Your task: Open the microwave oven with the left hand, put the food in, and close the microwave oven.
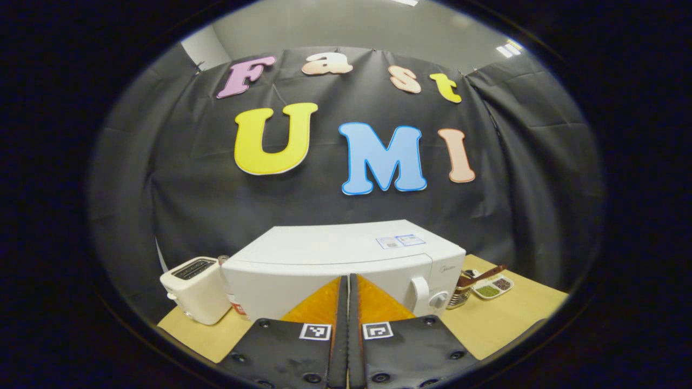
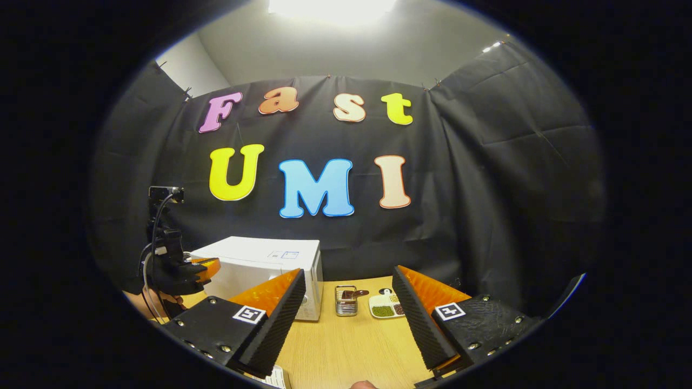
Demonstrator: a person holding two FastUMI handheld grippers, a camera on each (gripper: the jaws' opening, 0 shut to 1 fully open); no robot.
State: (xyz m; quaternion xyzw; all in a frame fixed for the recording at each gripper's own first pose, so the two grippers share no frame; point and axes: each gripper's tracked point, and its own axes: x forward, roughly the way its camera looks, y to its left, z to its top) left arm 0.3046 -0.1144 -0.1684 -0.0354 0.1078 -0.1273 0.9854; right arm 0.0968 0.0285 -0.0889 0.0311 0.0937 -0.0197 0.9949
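The microwave (image 1: 346, 265) sits at the far side of the wooden table (image 1: 503, 319) against the black cloth, its door shut, with a tall handle (image 1: 419, 296) and a round knob (image 1: 439, 299) at the right end of its front. It looks like a heavy, rigid box that should stay put, and the door is a stiff hinged panel; the handle is probably the place to hook or pinch, pulling outward. The left gripper (image 1: 346, 281) hangs just in front of the door with its fingers closed together on nothing. The right gripper (image 2: 346, 302) waits nearer, to the right, fingers spread wide and empty. Right of the microwave stand a small wire holder (image 2: 346, 300) and a dish (image 2: 387, 308) of what seem to be beans, likely the food, light but easy to spill. A toaster (image 1: 195, 289) stands left. The door's lower edge is hidden behind the left gripper's fingers, and the holder's contents are too small to tell.
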